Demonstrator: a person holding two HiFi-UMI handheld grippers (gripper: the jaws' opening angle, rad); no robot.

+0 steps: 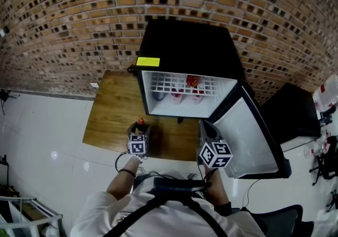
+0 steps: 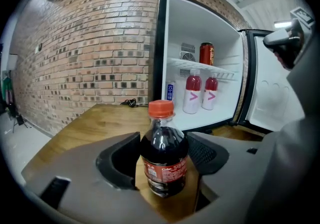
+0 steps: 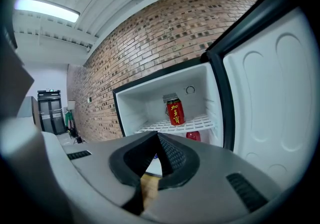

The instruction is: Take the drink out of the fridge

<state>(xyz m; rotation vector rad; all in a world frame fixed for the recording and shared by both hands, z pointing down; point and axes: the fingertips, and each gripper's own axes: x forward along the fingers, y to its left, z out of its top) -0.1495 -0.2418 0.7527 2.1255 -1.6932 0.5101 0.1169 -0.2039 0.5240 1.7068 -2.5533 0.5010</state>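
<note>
A dark cola bottle [image 2: 163,155] with a red cap stands upright on the wooden table [image 1: 113,109], in front of the open black mini fridge [image 1: 185,46]. My left gripper [image 2: 162,155] is shut on its body, a pad against each side. In the head view that left gripper [image 1: 140,129] sits at the table's near edge. My right gripper [image 3: 157,140] is shut and empty, held up near the fridge door [image 1: 248,130]. Inside the fridge, a red can [image 2: 206,54] stands on the wire shelf, with two pink-capped bottles [image 2: 192,93] below it.
The fridge door stands swung wide to the right. A blue-labelled bottle [image 2: 171,93] stands at the fridge's lower left. A small black cable [image 2: 131,102] lies at the table's back by the brick wall [image 1: 63,19]. A black cabinet [image 1: 290,109] stands at the right.
</note>
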